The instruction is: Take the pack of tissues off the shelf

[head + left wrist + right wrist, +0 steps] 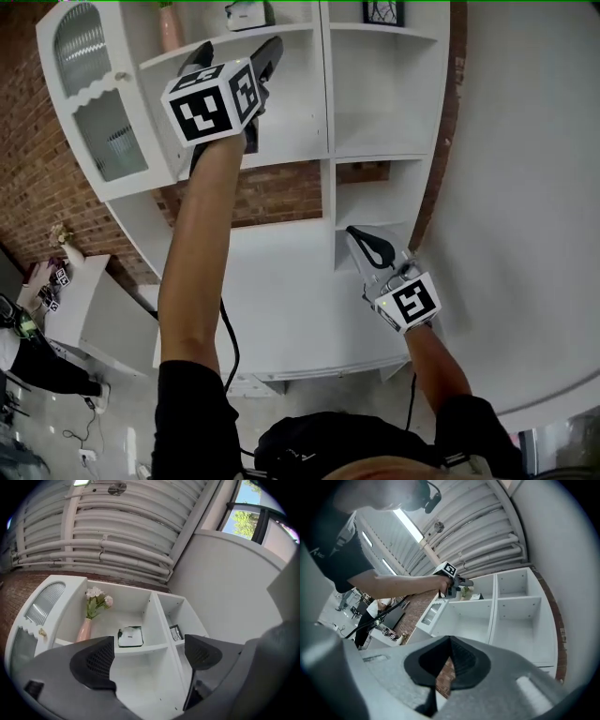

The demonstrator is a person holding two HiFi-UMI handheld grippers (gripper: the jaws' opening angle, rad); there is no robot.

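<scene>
The pack of tissues (248, 14), white with a dark edge, lies on an upper shelf of the white shelf unit (309, 141), next to a pink vase (170, 26). My left gripper (236, 52) is raised on an outstretched arm just below and in front of that shelf. Its jaws stand wide open with nothing between them. In the left gripper view the pack (130, 637) shows beyond the open left gripper (147, 656), still some way off. My right gripper (367, 246) hangs low near the bottom right compartment, and in the right gripper view its jaws (449, 660) are shut and empty.
A pink vase of flowers (84, 630) stands left of the pack, and a small framed picture (176, 632) sits in the compartment to the right. A glass-panelled cabinet door (94, 103) closes the unit's left side. A low white table (84, 309) and a person (28, 361) are at far left.
</scene>
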